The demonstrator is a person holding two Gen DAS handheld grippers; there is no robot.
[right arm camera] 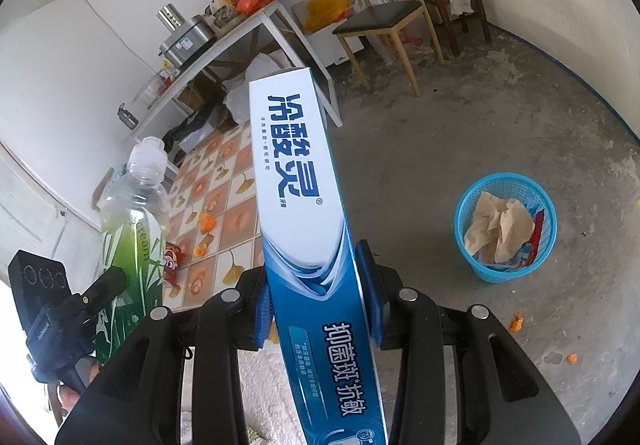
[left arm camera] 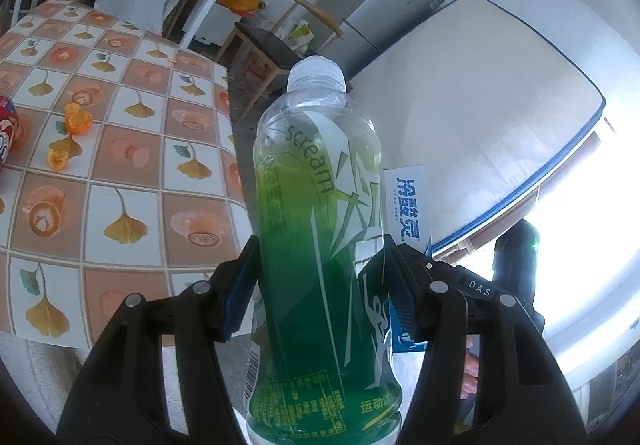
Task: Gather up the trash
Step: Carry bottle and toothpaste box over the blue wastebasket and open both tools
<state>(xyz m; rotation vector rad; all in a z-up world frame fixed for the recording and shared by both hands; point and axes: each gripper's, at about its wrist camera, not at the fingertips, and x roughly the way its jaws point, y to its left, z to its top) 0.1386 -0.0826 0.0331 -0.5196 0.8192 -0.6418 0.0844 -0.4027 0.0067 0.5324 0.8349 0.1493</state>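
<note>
Since your left gripper is already clamped across the middle of the drink bottle, with both blue pads pressed on the label, treat that grip as the tricky one: the bottle looks mostly full of green liquid, so it is likely heavy, its plastic wall is smooth and will give a little under pressure, and the liquid may slosh if you tilt it quickly. Holding it at the waist, as you do now, seems the safest place; the capped neck is narrower and would slip. Your right gripper pinches the toothpaste box by its narrow sides near the lower half, with the long end standing out ahead. It is probably light thin card that will crush under a hard squeeze, so keep the pressure gentle. Both things are held off the tablecloth, and the blue basket sits on the floor, right of the box.
</note>
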